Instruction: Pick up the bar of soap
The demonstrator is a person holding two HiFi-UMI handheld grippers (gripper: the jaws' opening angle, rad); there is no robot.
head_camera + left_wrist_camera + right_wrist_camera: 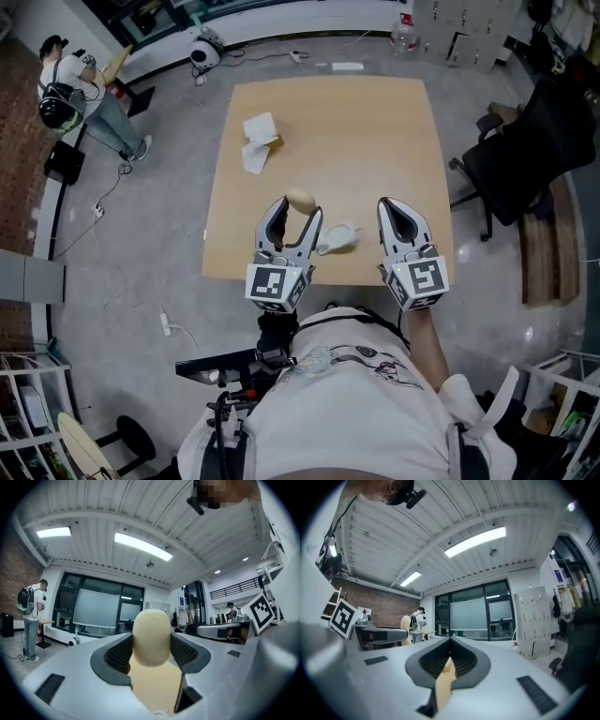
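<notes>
Progress looks nearly complete. The cream-coloured oval bar of soap (151, 637) sits between the dark ribbed pads of the left gripper (299, 211), and the two jaws press on its sides, so it is pinched firmly. In the left gripper view the soap stands against the far room and the ceiling, with only a strip of tan surface below it. In the head view it sits at the tips of the jaws above the light wooden square table (375, 131). It therefore seems to be lifted off the table already, though the gap under it cannot be seen directly. What is left, as a judgement, is only to keep the hold steady.

The right gripper (396, 208) has its jaws pressed together with nothing between them, and it takes no part. Between the two grippers a small whitish crumpled thing (337, 239) lies on the table, and farther away lies a white folded paper piece (259, 141).

No brand or stamp can be read on the soap. The cubes on the grippers carry black-and-white square markers, not letters.
</notes>
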